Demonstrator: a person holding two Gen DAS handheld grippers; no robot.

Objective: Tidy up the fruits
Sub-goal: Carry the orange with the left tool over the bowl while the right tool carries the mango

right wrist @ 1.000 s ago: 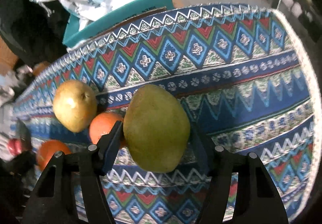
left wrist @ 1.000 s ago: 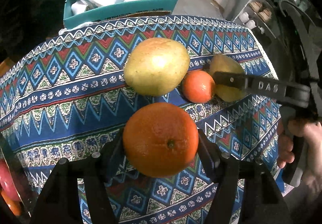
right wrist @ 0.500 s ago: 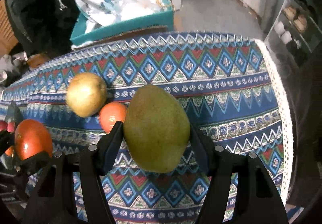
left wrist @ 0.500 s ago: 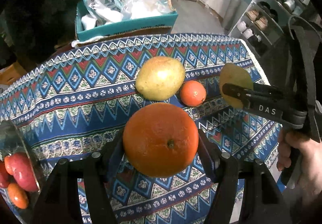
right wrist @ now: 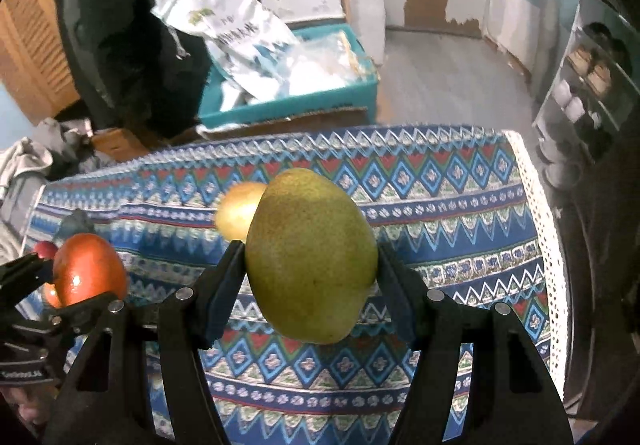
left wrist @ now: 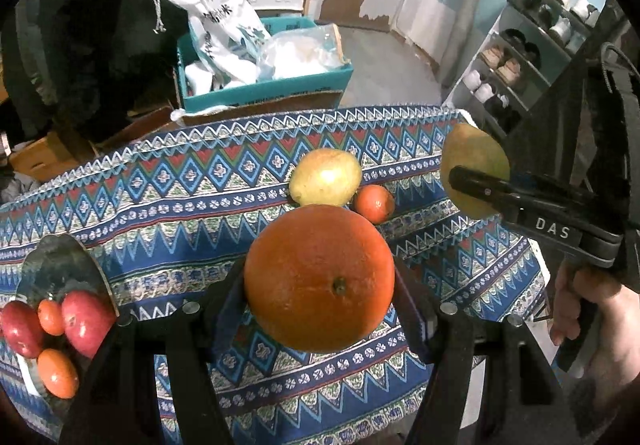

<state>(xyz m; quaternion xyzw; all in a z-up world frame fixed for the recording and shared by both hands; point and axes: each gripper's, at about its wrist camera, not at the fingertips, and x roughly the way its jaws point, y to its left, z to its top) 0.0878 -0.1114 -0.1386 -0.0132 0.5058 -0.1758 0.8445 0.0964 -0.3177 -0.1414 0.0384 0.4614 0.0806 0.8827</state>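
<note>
On the far left of my left wrist view sits a shiny plate [left wrist: 60, 265] at the tablecloth's [left wrist: 180, 205] edge, holding two red apples [left wrist: 86, 319] and two small oranges [left wrist: 58, 373]. My left gripper [left wrist: 320, 281] points steeply down over the patterned cloth, its two fingers [left wrist: 224, 297] clamped on a big orange [left wrist: 319, 277] that hangs clear above the table. Beyond it, a yellow pear [left wrist: 325, 177] and a small tangerine [left wrist: 374, 203] lie touching each other on the cloth. Further right, my right gripper [left wrist: 476, 181] comes in side-on, gripped by a bare hand [left wrist: 592, 321] low at the frame's edge, its dark finger crossing a green pear [left wrist: 474, 161] held up off the cloth.

In the right wrist view, the left gripper with its orange [right wrist: 88, 275] shows at the left edge. My right gripper [right wrist: 312, 265] also tilts steeply downward, jaws pressed against both sides of the green pear [right wrist: 310, 257], which is lifted above the tablecloth [right wrist: 460, 213]. The yellow pear [right wrist: 238, 211] peeks out behind it.
</note>
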